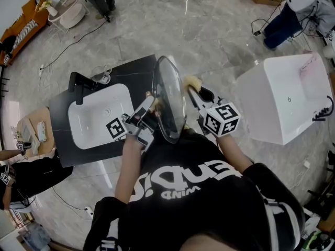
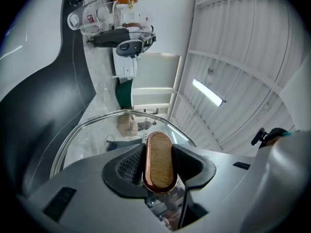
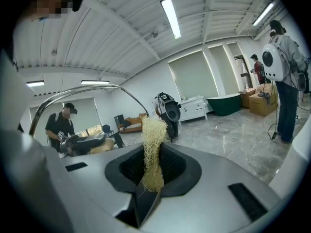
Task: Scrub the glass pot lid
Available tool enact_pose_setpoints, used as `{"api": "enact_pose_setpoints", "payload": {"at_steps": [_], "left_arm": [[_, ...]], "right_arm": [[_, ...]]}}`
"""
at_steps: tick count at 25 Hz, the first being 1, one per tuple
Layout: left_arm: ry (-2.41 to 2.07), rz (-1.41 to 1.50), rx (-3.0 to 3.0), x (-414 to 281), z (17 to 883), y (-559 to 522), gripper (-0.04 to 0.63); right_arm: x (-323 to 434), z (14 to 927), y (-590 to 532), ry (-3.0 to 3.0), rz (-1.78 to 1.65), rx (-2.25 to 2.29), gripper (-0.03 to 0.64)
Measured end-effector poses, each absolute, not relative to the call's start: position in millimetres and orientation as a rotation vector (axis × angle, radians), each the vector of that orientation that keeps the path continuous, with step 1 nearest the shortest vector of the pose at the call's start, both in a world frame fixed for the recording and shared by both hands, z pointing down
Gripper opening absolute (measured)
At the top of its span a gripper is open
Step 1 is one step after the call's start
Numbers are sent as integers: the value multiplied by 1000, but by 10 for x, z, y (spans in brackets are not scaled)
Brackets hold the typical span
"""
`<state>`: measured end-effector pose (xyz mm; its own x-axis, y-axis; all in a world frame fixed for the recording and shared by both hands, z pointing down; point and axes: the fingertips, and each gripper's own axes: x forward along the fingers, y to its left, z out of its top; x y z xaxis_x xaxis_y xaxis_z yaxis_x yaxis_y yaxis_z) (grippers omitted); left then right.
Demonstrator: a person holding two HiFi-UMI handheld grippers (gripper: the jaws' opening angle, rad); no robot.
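**A:** Glass pot lid [image 1: 170, 101], on edge between your claws. Why?

**B:** Your left claw [image 1: 150, 105] clamps its wooden handle [image 2: 160, 161], offering the face to the fibre scrubber [image 3: 153, 152] your right claw [image 1: 193, 91] pinches.

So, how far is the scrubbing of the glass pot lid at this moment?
Done: the left gripper is shut on the oblong wooden handle of the round glass pot lid, held on edge. In hand: the right gripper grips a straw-coloured fibre scrubber beside the lid's far rim; contact is unclear. Left: probably the scrubbing itself; no suds show.
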<state>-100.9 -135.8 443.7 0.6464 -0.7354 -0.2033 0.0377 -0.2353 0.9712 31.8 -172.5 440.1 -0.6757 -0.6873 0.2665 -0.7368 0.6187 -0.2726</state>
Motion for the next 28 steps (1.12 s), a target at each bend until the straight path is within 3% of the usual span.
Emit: {"api": "enact_pose_setpoints", "payload": {"at_steps": [28], "left_arm": [[-462,-822,1689,-949,4313,-1477,179]], "right_arm": [[-134,3617,-1807,-2910,345,995,48]]}}
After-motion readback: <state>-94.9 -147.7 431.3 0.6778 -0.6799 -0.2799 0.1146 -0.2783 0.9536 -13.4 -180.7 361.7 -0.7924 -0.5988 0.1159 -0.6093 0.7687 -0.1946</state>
